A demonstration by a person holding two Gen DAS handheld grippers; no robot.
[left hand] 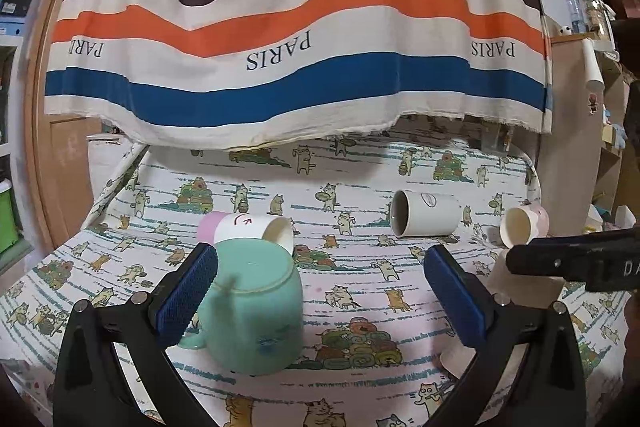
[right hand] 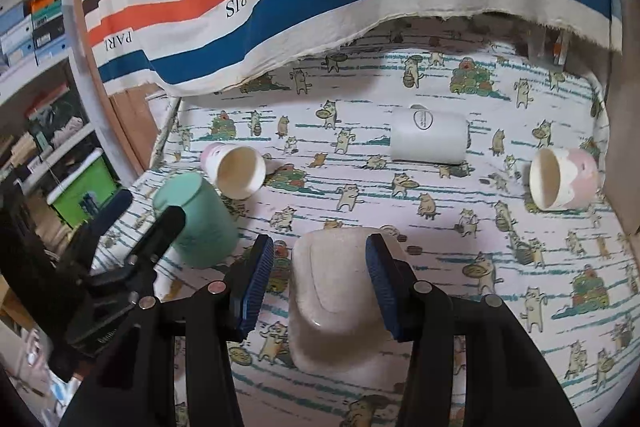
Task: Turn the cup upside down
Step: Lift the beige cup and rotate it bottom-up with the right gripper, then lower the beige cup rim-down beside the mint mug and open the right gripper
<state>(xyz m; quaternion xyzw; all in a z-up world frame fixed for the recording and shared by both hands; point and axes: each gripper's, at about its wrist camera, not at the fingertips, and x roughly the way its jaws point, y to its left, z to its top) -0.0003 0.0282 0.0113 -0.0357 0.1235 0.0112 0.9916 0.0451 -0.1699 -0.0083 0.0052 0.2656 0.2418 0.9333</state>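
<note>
A mint green mug (left hand: 256,307) stands upside down on the cat-print cloth (left hand: 360,287), next to the left finger of my left gripper (left hand: 320,291), which is open and empty. It also shows in the right wrist view (right hand: 196,219). My right gripper (right hand: 320,279) is open around a pale pink-white mug (right hand: 336,291) that stands upside down between its fingers; contact is not clear. Three cups lie on their sides: a pink-and-white cup (left hand: 256,227), a white mug (left hand: 424,213) and a pink cup (left hand: 520,225).
A striped cloth printed PARIS (left hand: 280,27) hangs over the back of the table. Wooden panels stand at the left (left hand: 64,167) and right (left hand: 568,155). Shelves with boxes (right hand: 36,19) and a green bin (right hand: 80,187) are off the table's left side.
</note>
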